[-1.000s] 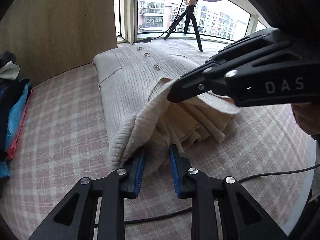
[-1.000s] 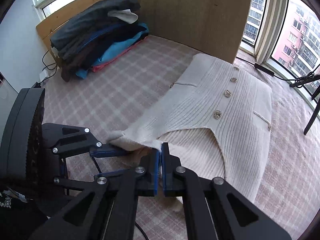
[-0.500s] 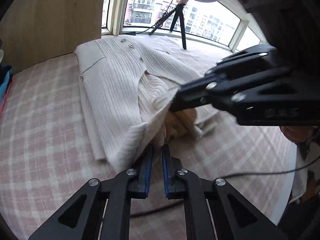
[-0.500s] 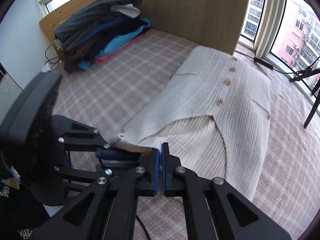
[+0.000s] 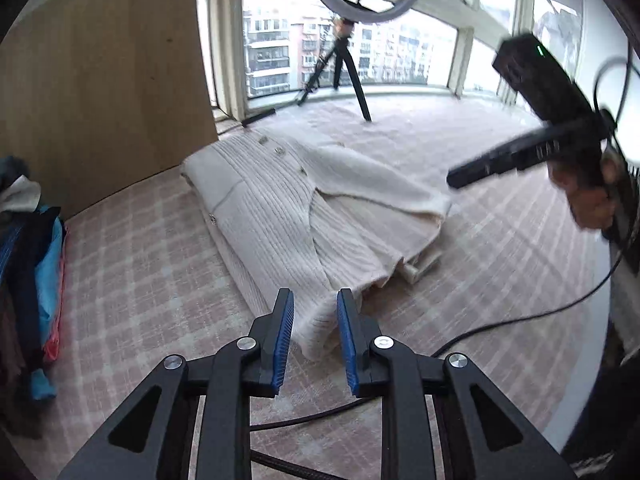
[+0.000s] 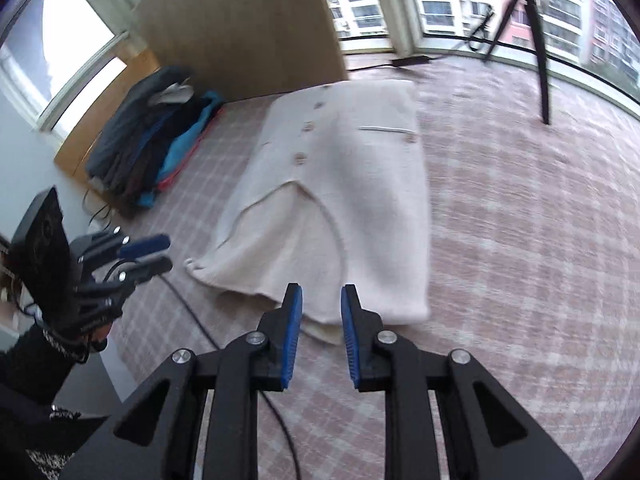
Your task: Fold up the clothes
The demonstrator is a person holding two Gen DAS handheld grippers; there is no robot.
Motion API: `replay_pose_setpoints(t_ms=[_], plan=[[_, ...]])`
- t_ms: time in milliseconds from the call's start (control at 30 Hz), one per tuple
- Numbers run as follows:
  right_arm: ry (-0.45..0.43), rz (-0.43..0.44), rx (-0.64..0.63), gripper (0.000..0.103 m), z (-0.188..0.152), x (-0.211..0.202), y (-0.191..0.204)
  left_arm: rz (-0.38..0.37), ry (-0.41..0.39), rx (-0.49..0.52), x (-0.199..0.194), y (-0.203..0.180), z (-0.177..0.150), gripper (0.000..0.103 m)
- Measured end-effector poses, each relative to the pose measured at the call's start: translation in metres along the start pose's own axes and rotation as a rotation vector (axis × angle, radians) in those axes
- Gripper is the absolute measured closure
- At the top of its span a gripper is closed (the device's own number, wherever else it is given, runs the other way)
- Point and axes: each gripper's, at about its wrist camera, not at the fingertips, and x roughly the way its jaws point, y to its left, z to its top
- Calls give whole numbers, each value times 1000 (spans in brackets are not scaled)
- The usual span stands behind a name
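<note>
A cream ribbed cardigan [image 5: 280, 208] with buttons lies on the plaid bed cover [image 5: 140, 280], both sides folded in over its middle. My left gripper [image 5: 314, 316] hangs just over the near corner. Its jaws are opening, and the corner lies loose between the blue pads, not pinched. The right wrist view shows the left gripper [image 6: 148, 256] to the left of the cardigan [image 6: 360, 200]. My right gripper [image 6: 320, 312] hovers over the near hem. Its jaws are opening too, with nothing between them. From the left wrist view, the right gripper [image 5: 460, 178] is blurred, up and off to the right.
A pile of dark and blue clothes [image 6: 148, 152] lies at the left against a wooden panel [image 6: 240, 28]. A tripod with a ring light [image 5: 344, 64] stands by the window. A black cable [image 5: 500, 324] runs across the near bed cover [image 6: 520, 240].
Both grippers were shut on cardigan fabric and have let it go. The right gripper swung away to the right. The folded-in part now lies flat on the cardigan.
</note>
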Motion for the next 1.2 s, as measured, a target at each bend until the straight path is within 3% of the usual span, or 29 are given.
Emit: replay_pose_setpoints(t_ms=[67, 200, 233, 267, 300, 367, 400, 500, 633, 667, 767, 933, 1067, 1100, 1200], plan=[[10, -22, 82, 74, 0, 5, -25, 30, 32, 73, 7, -9, -8, 79], [53, 37, 202, 74, -4, 26, -55, 81, 25, 141, 7, -16, -13, 79], [61, 58, 230, 74, -4, 32, -58, 97, 23, 160, 7, -19, -12, 82], [68, 82, 258, 74, -4, 37, -61, 122, 16, 179, 7, -20, -10, 94], [72, 112, 285, 75, -4, 40, -63, 156, 4, 199, 4, -22, -7, 96], [64, 176, 316, 88, -5, 39, -61, 202, -26, 231, -6, -23, -1, 96], [57, 187, 312, 88, -5, 36, -59, 213, -43, 250, -13, -24, 0, 96], [77, 102, 240, 90, -8, 34, -54, 217, -24, 346, -13, -34, -8, 96], [129, 0, 197, 86, -8, 38, -55, 211, 113, 525, 14, -57, -41, 89], [135, -5, 182, 86, -6, 35, -52, 205, 112, 525, 11, -58, -43, 82], [70, -61, 104, 83, 1, 11, -33, 135, 97, 402, -8, -45, -31, 80], [-36, 35, -23, 83, 19, -2, 16, 107, 9, 207, -20, -24, 0, 78], [-15, 41, -90, 83, 31, 44, 48, 161, -7, 142, 9, -26, 20, 78], [-4, 52, -77, 83, 32, 57, 49, 149, 13, 110, 20, -20, 23, 78], [135, 84, -23, 83, 30, 100, 47, 88, 131, 28, 60, -5, 17, 78]])
